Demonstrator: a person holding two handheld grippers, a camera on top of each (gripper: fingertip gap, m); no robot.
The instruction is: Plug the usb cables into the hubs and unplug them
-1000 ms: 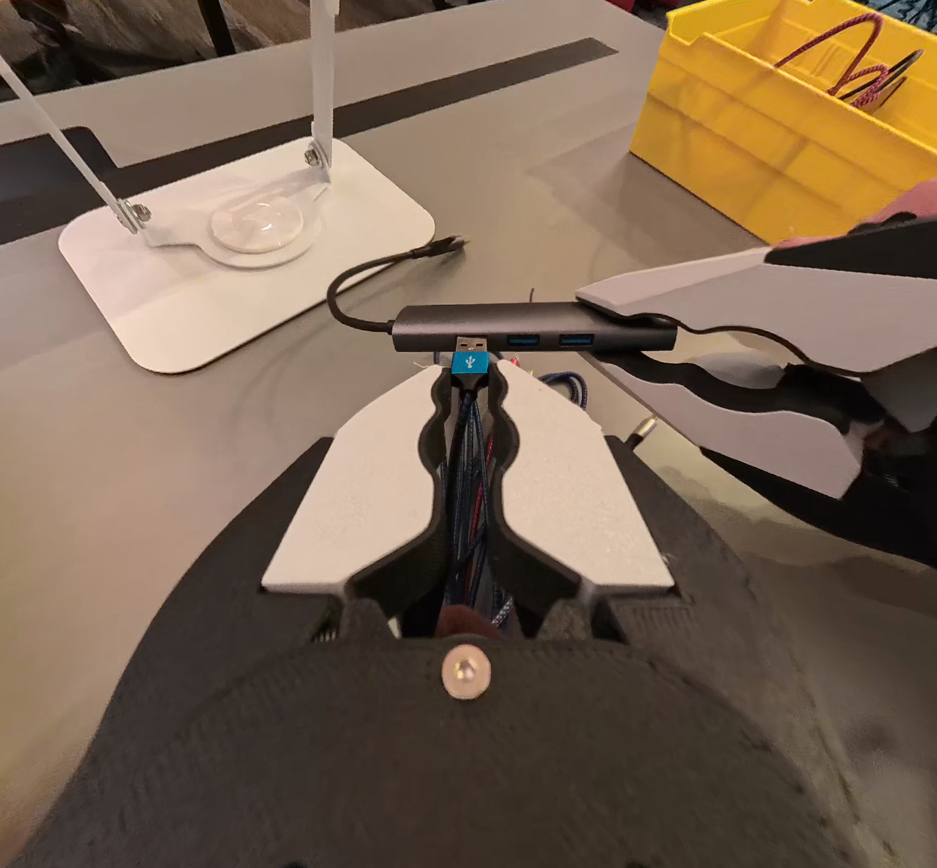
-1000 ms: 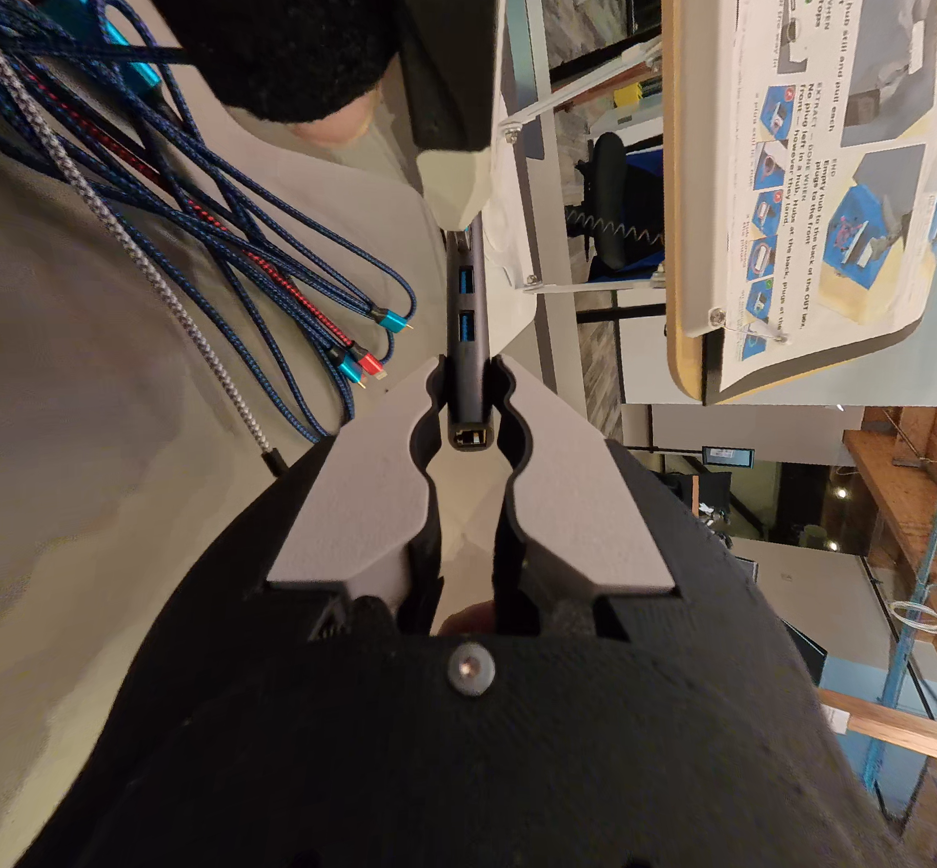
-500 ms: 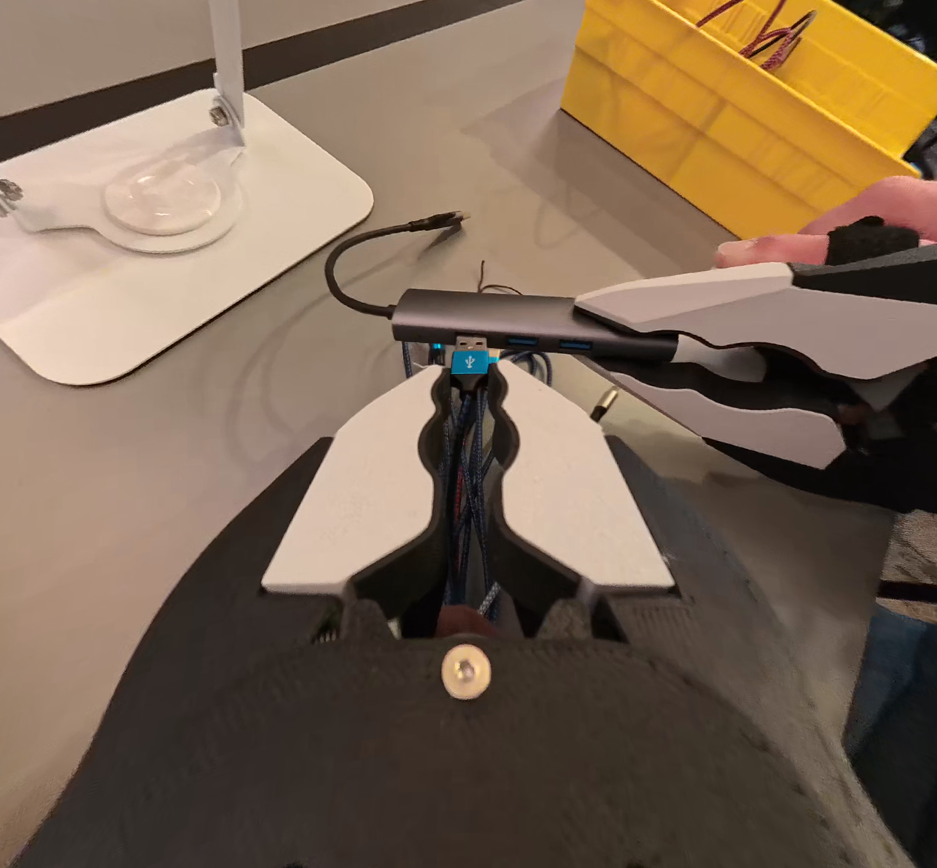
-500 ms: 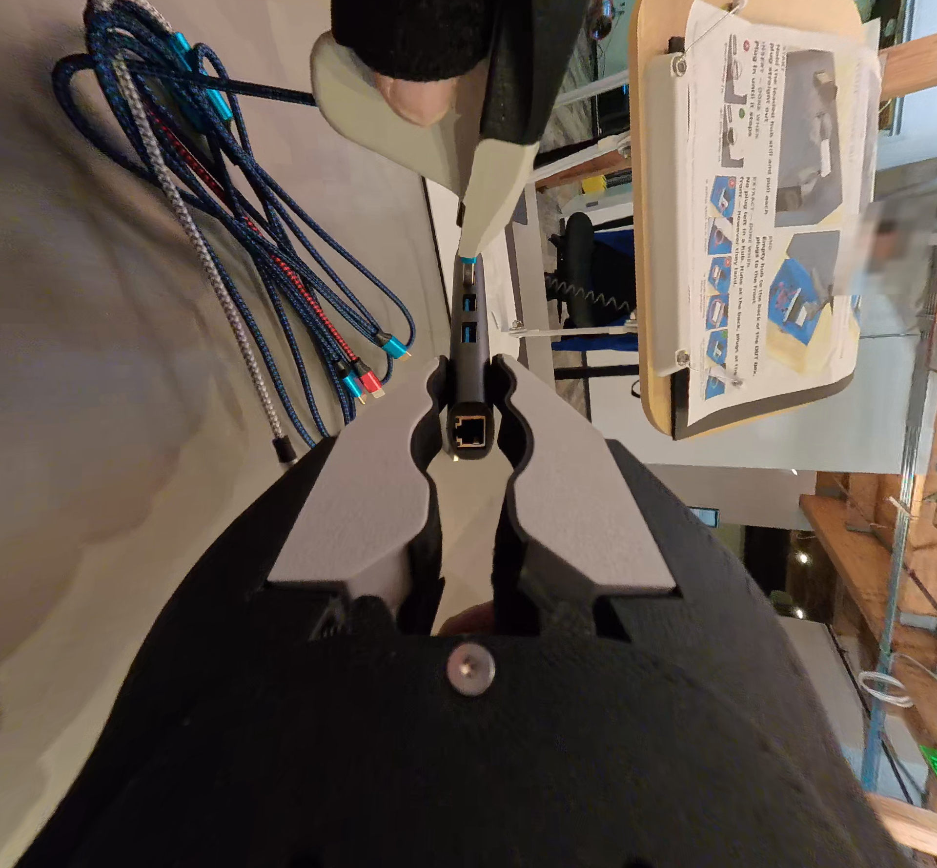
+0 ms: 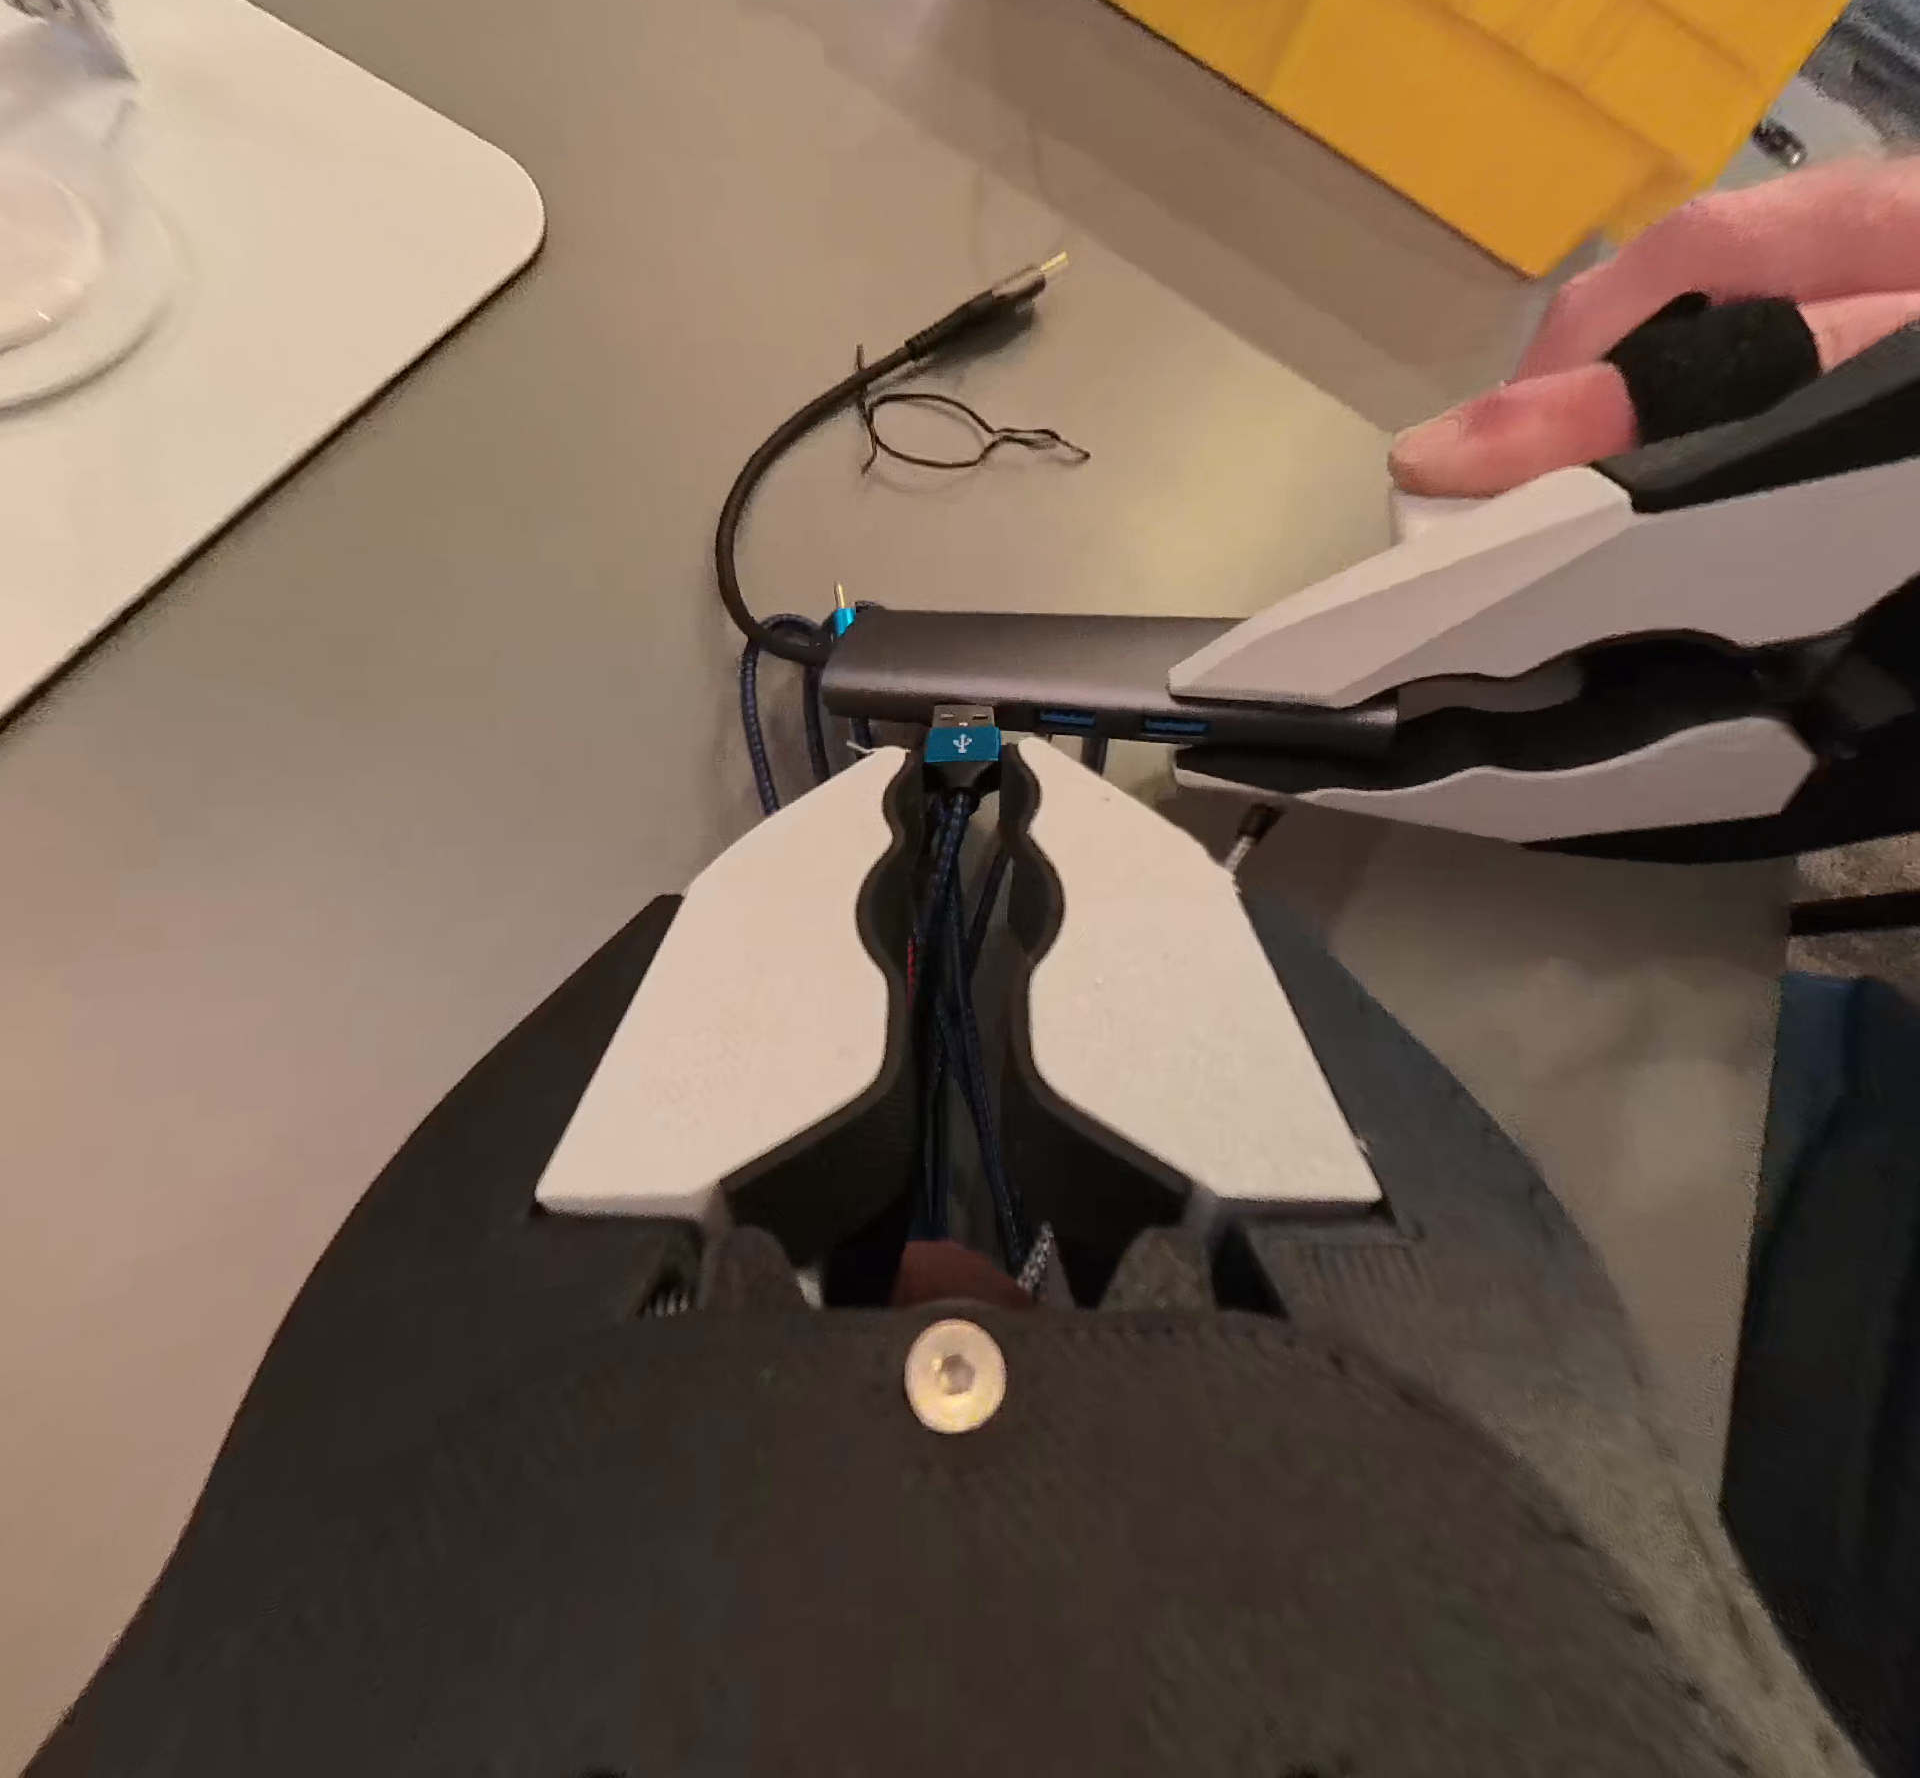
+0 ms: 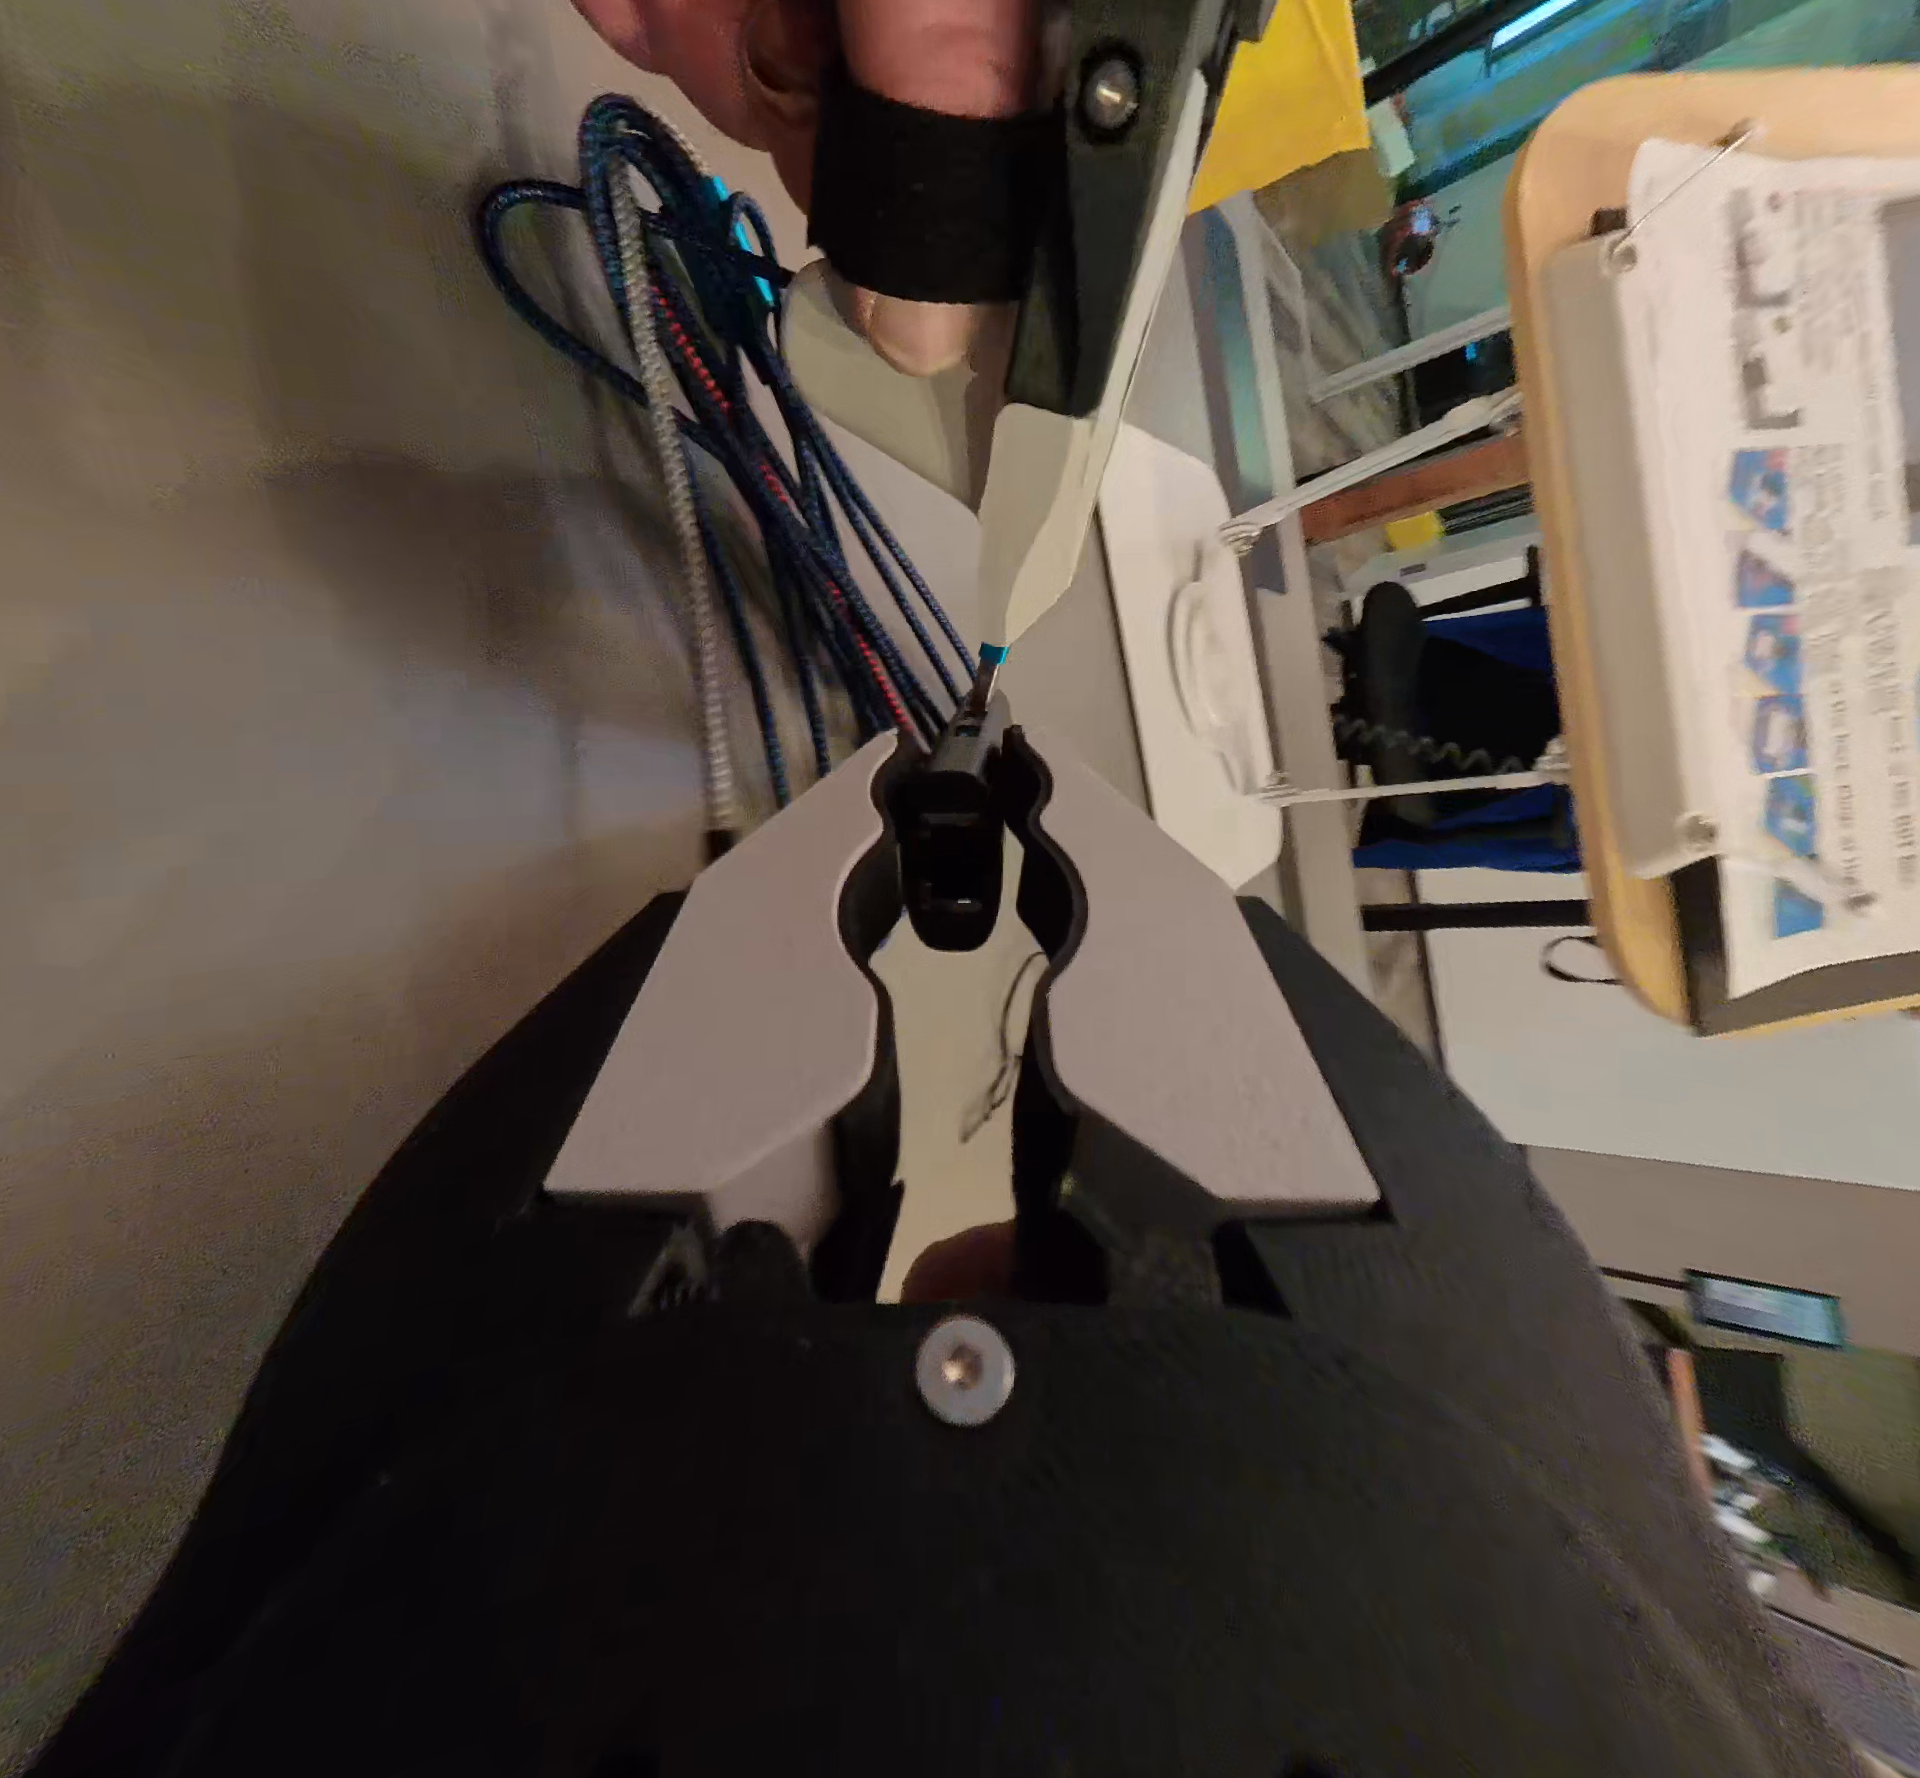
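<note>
Left gripper pinches the stiff blue plug behind its metal tip, right gripper clamps the light, slippery hub's right end.

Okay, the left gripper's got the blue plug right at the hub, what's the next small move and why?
Probably a short straight push forward. The left gripper is shut on the blue USB plug, whose metal tip sits at the leftmost port of the grey hub, not fully seated. The right gripper clamps the hub's other end, bracing it.
</note>
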